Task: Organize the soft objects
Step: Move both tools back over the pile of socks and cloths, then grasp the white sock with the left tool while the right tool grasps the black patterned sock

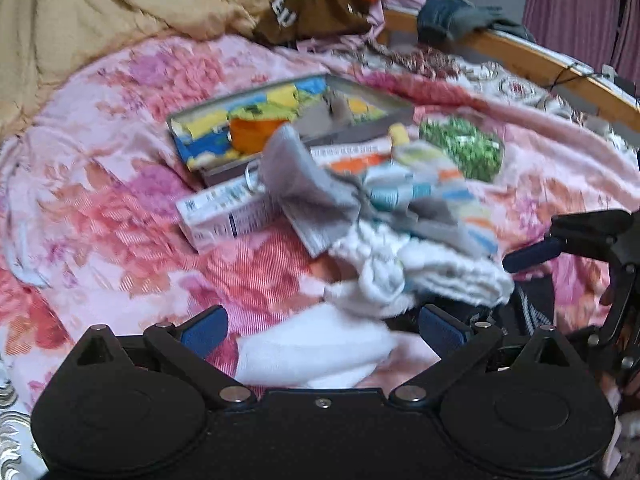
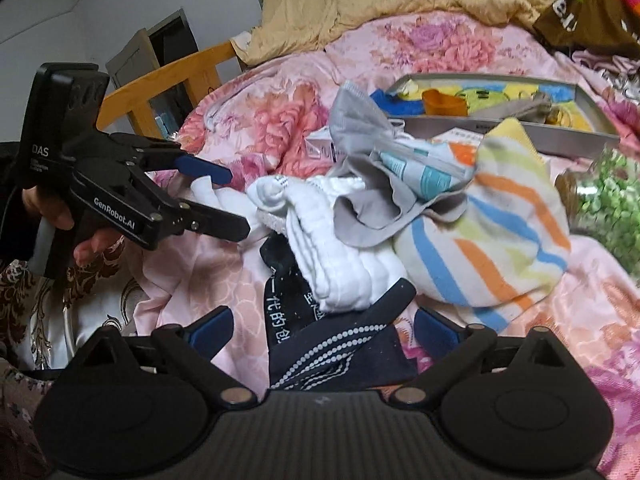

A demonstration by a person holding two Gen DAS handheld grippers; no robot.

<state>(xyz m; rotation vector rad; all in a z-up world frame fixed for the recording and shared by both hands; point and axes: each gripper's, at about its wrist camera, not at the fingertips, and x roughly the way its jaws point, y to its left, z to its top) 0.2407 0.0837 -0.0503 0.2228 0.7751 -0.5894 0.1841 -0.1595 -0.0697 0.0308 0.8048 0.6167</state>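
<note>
A shallow grey tray [image 1: 362, 96] lies far on the pink floral bedspread [image 1: 120, 184]. In it sit a bright cartoon-printed cloth [image 2: 500, 94] in yellow and blue, an orange cup [image 1: 254, 134] toward its left end, and a grey-beige fabric piece [image 2: 532, 106] toward the right. Just near of the tray lie a white carton [image 1: 224, 216] and a second printed box [image 1: 352, 156], with a bunch of green foliage [image 1: 464, 148] to the right.

The soft pile sits near of the boxes: a grey garment [image 2: 360, 128] on top, a striped sock [image 2: 500, 232] to its right, a folded white cloth [image 2: 340, 264] below, and dark navy socks [image 2: 328, 348] nearest.

The left gripper [image 1: 324, 330] is spread wide, its blue pads [image 1: 204, 330] on either side of a white sock [image 1: 316, 352] without closing on it; whether they touch it is unclear. A hand [image 2: 86, 240] holds its grip. The right gripper [image 2: 324, 326] is also wide apart, holding nothing, with the navy socks lying between its fingers.
</note>
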